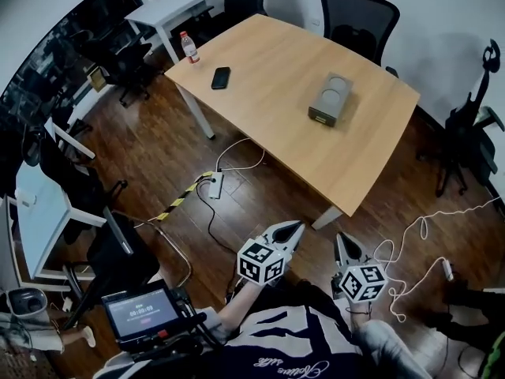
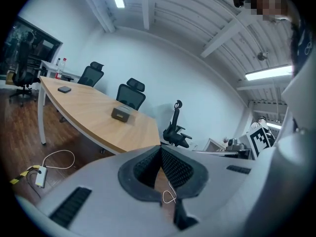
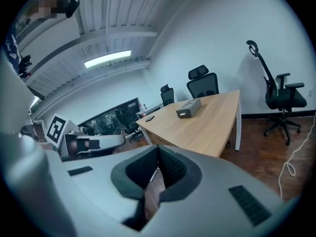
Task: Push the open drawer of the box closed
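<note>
Grey box (image 1: 331, 99) on table (image 1: 276, 69) well ahead, left gripper (image 1: 297, 228), right gripper (image 1: 341, 241) low, fingers (image 1: 286, 236) pressed together

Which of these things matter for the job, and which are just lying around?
For the job: box, left gripper, right gripper, both shut.
Just lying about: phone, bottle, chairs, power strip.

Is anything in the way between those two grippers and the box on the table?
Nothing visible. The box stands alone on the table; phone and bottle sit at its far end. The left gripper and right gripper, shut and empty, hang over floor short of it.
</note>
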The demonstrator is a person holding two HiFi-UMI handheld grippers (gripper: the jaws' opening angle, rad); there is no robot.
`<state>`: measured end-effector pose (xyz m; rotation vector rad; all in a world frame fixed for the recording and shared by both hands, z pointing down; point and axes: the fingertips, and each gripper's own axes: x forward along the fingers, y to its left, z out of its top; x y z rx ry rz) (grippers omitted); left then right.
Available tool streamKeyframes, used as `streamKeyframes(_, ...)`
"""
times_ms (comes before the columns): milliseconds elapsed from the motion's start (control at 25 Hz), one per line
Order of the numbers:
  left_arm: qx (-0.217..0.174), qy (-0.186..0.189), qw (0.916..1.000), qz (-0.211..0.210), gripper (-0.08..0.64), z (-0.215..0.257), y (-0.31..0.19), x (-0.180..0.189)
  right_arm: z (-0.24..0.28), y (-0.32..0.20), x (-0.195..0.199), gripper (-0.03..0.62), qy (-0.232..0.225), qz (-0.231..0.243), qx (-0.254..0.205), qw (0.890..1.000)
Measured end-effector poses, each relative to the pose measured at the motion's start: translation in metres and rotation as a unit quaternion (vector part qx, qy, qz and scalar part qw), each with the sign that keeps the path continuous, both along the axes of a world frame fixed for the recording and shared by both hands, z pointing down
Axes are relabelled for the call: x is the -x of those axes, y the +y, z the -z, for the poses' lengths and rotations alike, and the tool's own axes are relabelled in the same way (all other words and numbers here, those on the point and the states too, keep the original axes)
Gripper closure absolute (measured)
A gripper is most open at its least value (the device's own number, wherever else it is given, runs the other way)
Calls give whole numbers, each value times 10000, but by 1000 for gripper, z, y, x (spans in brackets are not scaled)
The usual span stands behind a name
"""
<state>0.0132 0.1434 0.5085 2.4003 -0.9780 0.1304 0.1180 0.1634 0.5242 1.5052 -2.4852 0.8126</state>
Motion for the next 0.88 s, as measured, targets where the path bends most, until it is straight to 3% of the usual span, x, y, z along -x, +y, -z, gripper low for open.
streamKeyframes(160,91,-93,9999,-64,561,-6,48,-39,-4,35,-33,594,58,138,69,9999)
streamKeyframes(400,37,-248,9997,42,561,-2,90,-66,-5,66,-50,594,3,426,61,9991)
streamKeyframes(680,-82,-431,9990,100,561,8,102,-71,1,79,-46,594,-104,711,-26,9974)
streamKeyframes(880,-270,-334,9991,12,561,24,98,-81,13,77,-50,594,-96,693,-137,9975)
